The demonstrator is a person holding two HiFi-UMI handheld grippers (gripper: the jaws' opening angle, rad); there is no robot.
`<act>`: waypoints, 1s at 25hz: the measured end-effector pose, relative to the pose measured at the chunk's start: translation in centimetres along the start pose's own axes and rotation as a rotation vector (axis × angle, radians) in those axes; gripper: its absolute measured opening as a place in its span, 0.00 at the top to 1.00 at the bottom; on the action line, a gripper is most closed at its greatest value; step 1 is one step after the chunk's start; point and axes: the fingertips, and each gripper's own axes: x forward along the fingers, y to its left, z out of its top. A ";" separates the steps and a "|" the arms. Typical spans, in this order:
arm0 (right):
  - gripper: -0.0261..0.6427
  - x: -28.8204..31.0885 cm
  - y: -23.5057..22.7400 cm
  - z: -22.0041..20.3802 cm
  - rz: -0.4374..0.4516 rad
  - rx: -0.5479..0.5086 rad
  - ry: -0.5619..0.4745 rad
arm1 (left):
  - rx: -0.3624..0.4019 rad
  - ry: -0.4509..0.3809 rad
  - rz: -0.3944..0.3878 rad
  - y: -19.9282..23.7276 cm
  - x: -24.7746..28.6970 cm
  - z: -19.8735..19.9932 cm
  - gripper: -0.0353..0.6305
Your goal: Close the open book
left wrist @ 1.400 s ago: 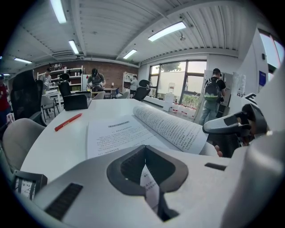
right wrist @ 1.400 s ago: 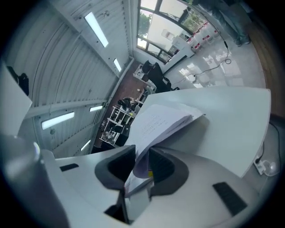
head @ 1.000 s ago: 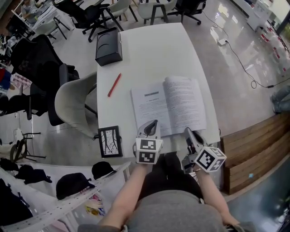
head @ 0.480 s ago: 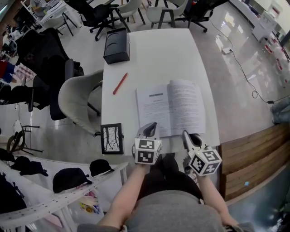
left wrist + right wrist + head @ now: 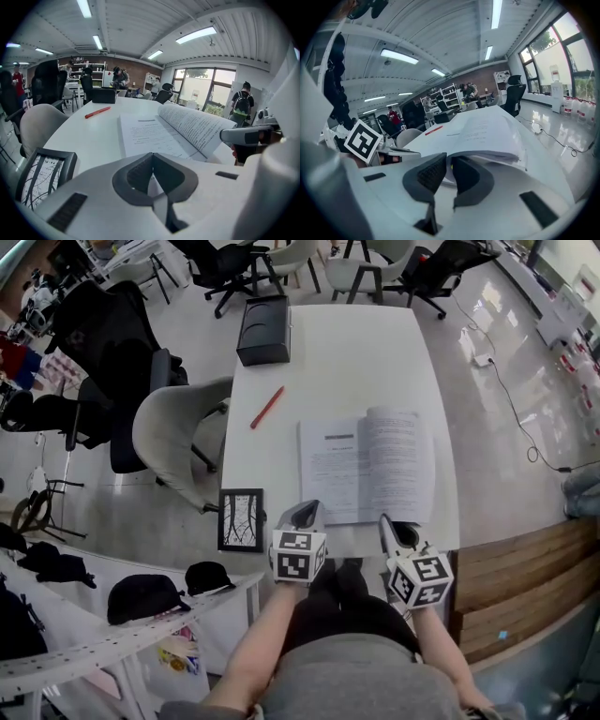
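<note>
book [image 5: 367, 465] lies open on the white table [image 5: 347, 352], centre-right of the head view | left gripper [image 5: 305, 514] lower centre, jaws pressed together, empty | right gripper [image 5: 392, 529] just right of it (tips at the book's near edge), jaws a narrow slit apart, nothing clearly pinched

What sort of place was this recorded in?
Probably an open-plan office or workroom: a white table with an open book, wheeled office chairs near it, and shelving under ceiling strip lights at the back.
</note>
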 end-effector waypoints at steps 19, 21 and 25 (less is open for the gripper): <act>0.90 1.6 2.0 -0.7 0.037 -0.098 0.061 | -0.034 -0.024 -0.005 0.8 -0.6 0.1 0.94; 0.90 1.8 2.2 -0.9 0.042 -0.099 0.069 | -0.037 -0.024 -0.004 0.8 -0.7 0.1 0.94; 0.92 2.4 2.7 -1.4 0.054 -0.113 0.089 | -0.044 -0.024 -0.002 0.9 -0.8 0.0 0.94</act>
